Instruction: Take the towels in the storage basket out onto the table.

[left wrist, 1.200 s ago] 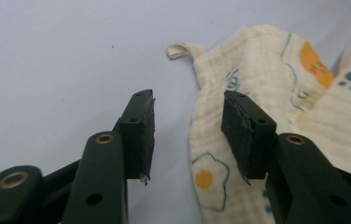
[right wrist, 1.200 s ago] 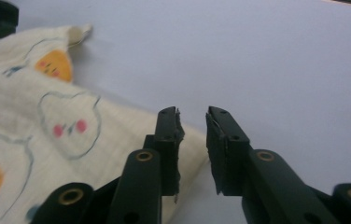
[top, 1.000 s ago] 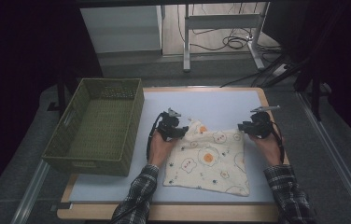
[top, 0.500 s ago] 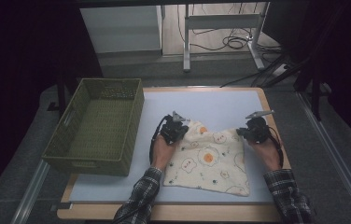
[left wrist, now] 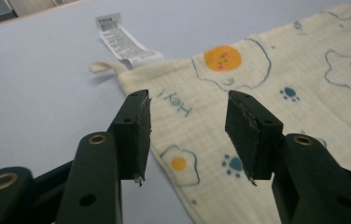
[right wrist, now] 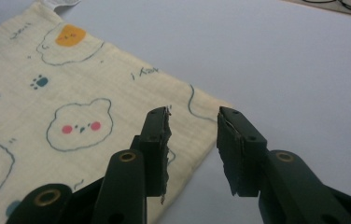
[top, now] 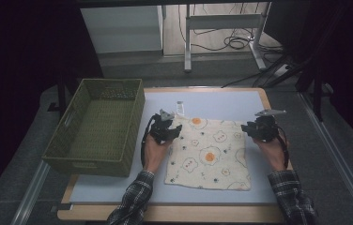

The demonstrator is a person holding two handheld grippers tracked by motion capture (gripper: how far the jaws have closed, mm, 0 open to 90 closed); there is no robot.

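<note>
Left tool (left wrist: 187,135) and right tool (right wrist: 192,149) had just reopened, empty, over the cloth (top: 210,152); uneven regrasps risked bunching it on the surface (top: 221,101).

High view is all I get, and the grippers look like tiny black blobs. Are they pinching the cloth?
Observer: No. The left gripper has just been opening its jaws; they stand apart over the cloth, with nothing pinched between them.
Operator: And the other one?
Observer: The right gripper has just been opening too. Its jaws are apart above the cloth's corner, gripping nothing.
Operator: What's the little white thing by the cloth?
Observer: A printed tag at the cloth's corner, next to a small fabric loop.
</note>
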